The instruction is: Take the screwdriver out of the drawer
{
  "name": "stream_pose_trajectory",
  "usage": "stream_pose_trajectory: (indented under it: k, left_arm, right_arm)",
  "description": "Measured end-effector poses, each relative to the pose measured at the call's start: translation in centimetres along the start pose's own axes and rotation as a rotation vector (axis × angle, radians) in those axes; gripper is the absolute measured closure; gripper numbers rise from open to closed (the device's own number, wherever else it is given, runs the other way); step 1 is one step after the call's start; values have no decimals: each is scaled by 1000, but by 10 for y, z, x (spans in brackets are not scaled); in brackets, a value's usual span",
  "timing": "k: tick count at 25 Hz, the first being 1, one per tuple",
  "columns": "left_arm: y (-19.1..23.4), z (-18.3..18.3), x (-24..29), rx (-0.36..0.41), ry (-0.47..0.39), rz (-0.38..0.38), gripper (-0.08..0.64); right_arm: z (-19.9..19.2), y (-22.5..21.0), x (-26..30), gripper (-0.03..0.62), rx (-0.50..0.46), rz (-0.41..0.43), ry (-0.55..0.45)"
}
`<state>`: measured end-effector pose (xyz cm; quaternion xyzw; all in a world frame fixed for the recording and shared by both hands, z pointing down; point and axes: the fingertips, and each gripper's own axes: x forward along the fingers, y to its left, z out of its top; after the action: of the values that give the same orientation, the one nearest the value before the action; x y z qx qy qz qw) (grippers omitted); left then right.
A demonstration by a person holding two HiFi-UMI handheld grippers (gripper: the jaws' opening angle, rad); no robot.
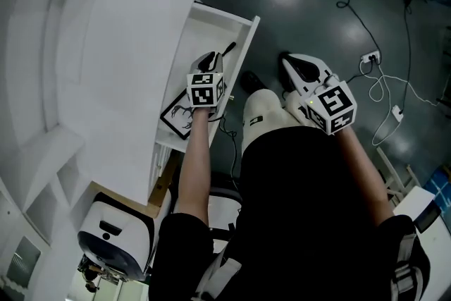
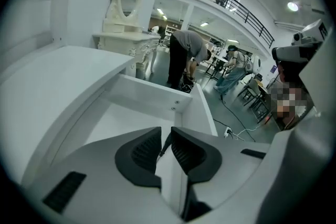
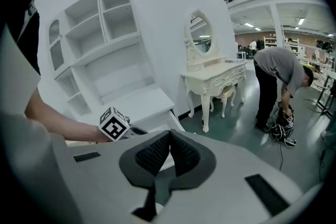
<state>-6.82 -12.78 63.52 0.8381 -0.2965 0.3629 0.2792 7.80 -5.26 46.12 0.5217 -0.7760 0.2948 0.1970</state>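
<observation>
The white drawer (image 1: 244, 30) stands pulled out from the white desk (image 1: 120, 60). A slim dark screwdriver (image 1: 228, 49) lies inside it near the right wall. My left gripper (image 1: 209, 67) reaches down into the drawer just short of the screwdriver. In the left gripper view the jaws stand a narrow gap apart, and the screwdriver (image 2: 164, 145) shows through that gap without the pads pressing on it. My right gripper (image 1: 301, 71) hangs over the dark floor to the right of the drawer, shut, with nothing in it (image 3: 169, 135).
A card with a black drawing (image 1: 180, 116) lies at the drawer's near end. A white machine (image 1: 113, 236) stands by the desk. Cables and a power strip (image 1: 371, 58) lie on the floor at right. A person (image 3: 278, 76) bends over beyond a white dressing table (image 3: 212, 78).
</observation>
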Motion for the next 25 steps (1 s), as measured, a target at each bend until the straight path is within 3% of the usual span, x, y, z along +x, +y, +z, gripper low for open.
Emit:
stream_pose_trajectory:
  k: [10, 18, 25]
  left_arm:
    - [-5, -29, 61, 130, 154, -141, 440]
    - [-6, -41, 82, 164, 217, -186, 408]
    - [-2, -49, 94, 237, 254, -161, 409]
  right_arm:
    - [-10, -17, 10, 578, 37, -33, 42]
    - [-21, -24, 10, 578, 64, -49, 64]
    - [-25, -31, 11, 578, 79, -57, 69]
